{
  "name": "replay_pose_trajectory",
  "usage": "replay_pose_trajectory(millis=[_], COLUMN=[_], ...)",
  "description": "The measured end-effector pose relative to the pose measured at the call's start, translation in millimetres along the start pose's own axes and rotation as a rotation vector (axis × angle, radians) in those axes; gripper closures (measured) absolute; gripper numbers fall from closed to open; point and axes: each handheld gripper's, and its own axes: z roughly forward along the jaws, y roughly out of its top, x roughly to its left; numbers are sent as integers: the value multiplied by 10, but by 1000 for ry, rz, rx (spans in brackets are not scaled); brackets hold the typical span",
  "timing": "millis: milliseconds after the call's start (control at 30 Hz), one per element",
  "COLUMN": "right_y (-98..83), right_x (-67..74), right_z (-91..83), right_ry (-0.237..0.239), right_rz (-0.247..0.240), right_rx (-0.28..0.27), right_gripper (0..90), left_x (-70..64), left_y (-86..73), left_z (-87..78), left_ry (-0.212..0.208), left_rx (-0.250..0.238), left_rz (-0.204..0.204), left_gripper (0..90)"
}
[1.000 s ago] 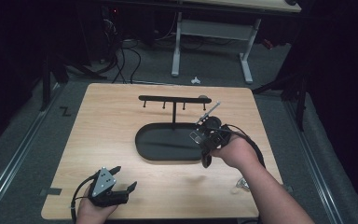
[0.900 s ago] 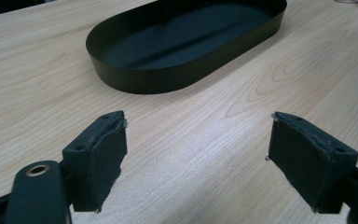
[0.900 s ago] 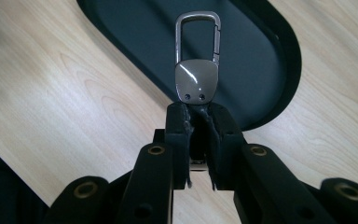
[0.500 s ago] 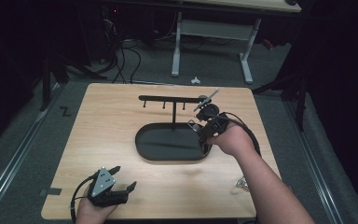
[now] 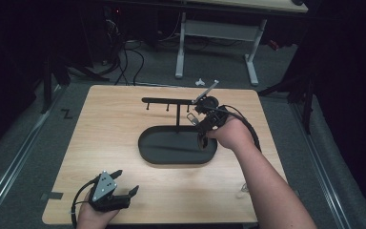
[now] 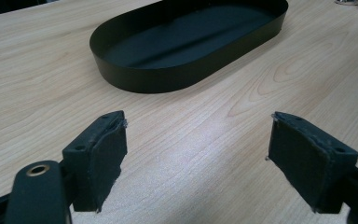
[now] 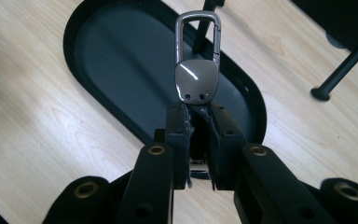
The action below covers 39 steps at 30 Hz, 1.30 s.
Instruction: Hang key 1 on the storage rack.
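Gleaming silver carabiner keychain (image 7: 196, 70) stands upright, two small holes showing

Keyring clip (image 7: 196, 70): polished, glossy metal. Oval tray (image 6: 135, 79): matt black, smooth. Table (image 6: 242, 154): pale wood grain, slight sheen. Gripper pads (image 6: 103, 158): matt black, rough-edged.

The lower end of the metal key clip (image 7: 196, 70) is hidden between the pads of the right gripper (image 7: 197, 123), so what hangs below it cannot be told. In the left gripper view the oval black tray (image 6: 135, 77) is cut off by the top edge. A small clear object (image 5: 242, 192) near the desk (image 5: 100, 143) edge is too small to identify. The stand's hooks (image 5: 167, 107) are too small to make out.
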Motion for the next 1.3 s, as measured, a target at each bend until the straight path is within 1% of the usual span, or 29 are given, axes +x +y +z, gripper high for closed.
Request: replay_pose_trajectory(millis=[33,67,133,167,200,233,300,400,467,500,533,600,633,667,767,800,867,933,967,1067,1133,1167,1233,1267,1300], right_y=[18,31,64,77,91,106,132,162,169,176,177,188,191,199,221,232,251,265,269,287,302,308,319,322,325], right_x=[-9,-10,-14,-7,-13,-8,-20,-22,-21,-33,-24,-48,-47,-62,-55,-58,-58,-64,-64,-77,-84,-80,-88,-83,-88], right_z=[-1,3,12,19,23,32,44,82,106,122,126,148,155,173,217,233,262,296,313,367,389,399,429,441,453], right_ry=[-3,-1,-10,-8,-14,-11,-21,-28,-39,-46,-48,-48,-51,-54,-56,-58,-68,-77,-80,-81,-88,-90,-97,-98,-95], right_rz=[-7,0,-7,2,-7,8,-1,3,15,6,27,18,28,19,37,27,28,39,53,45,51,65,56,64,61], right_rx=[-2,-8,-8,-6,-8,-10,-13,-7,2,1,6,5,7,7,13,11,11,9,10,10,9,13,16,16,12], right_gripper=[806,806,806,806,806,806,806,806,806,806,806,806,806,806,806,805,805,804,804,802,802,802,801,800,799], left_x=[1,0,0,1,2,1,0,-1,-1,-1,-1,-2,-3,-5,-7,-7,-11,-14,-15,-19,-19,-20,-25,-27,-27], left_y=[1,1,0,0,-1,-1,-1,-1,-1,-1,-1,-2,-2,-2,-3,-4,-5,-4,-4,-6,-5,-6,-8,-8,-8], left_z=[-1,0,0,0,-1,0,-1,-2,-1,-1,0,2,3,4,8,9,12,11,11,16,16,17,22,21,22], left_ry=[-2,-1,0,-1,-2,-3,-3,-5,-6,-6,-7,-9,-10,-10,-11,-12,-14,-17,-18,-19,-23,-24,-24,-24,-25], left_rx=[2,0,0,0,3,3,3,3,3,3,3,4,5,5,6,6,4,7,7,6,10,10,12,13,14], left_rz=[1,1,3,3,3,3,3,4,4,4,3,3,5,5,6,6,4,6,7,8,9,8,11,12,13], left_gripper=[199,199,199,199,199,199,199,199,199,199,199,200,200,200,200,200,200,201,201,201,201,200,201,201,201])
